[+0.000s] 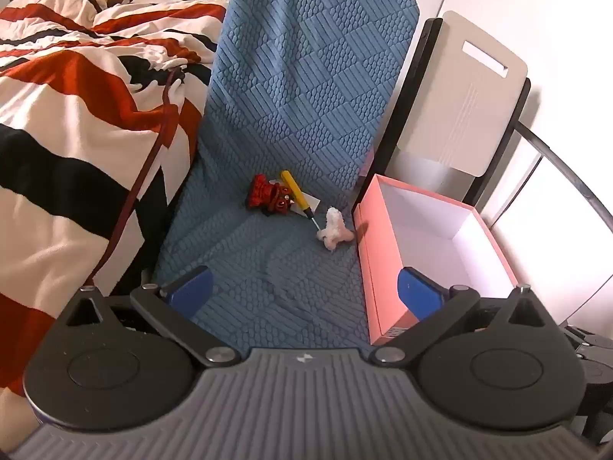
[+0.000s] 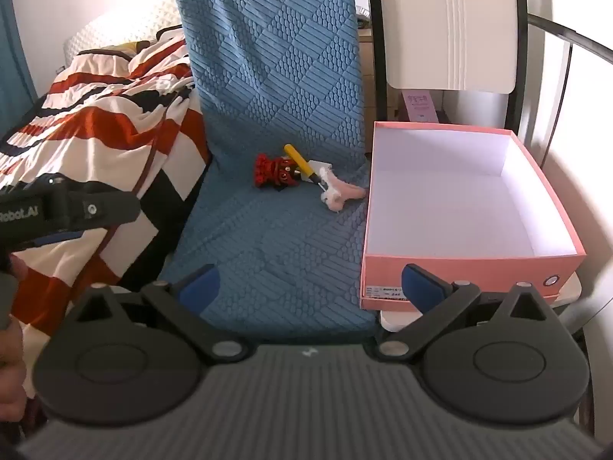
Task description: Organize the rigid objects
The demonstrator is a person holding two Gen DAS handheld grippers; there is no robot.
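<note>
On the blue textured chair seat (image 1: pixel 268 268) (image 2: pixel 276 237) lie a red toy figure (image 1: pixel 270 194) (image 2: pixel 276 170), a yellow-handled screwdriver (image 1: pixel 295 193) (image 2: pixel 301 162) and a small pink-white fluffy piece (image 1: pixel 334 229) (image 2: pixel 341 192), close together near the backrest. A white card (image 2: pixel 318 164) lies under the screwdriver. An open pink box (image 1: pixel 377 268) (image 2: pixel 471 268) with a white, empty inside stands right of the seat. My left gripper (image 1: pixel 304 293) is open above the seat's front. My right gripper (image 2: pixel 310 287) is open too, its right finger (image 2: pixel 423 287) before the box's front wall.
A red, white and black striped blanket (image 1: pixel 69 122) (image 2: pixel 95 122) covers the bed at left. A white folding chair back (image 1: pixel 459 96) (image 2: pixel 452 30) stands behind the box. The left gripper's body and a hand (image 2: pixel 11 364) show at the right wrist view's left edge.
</note>
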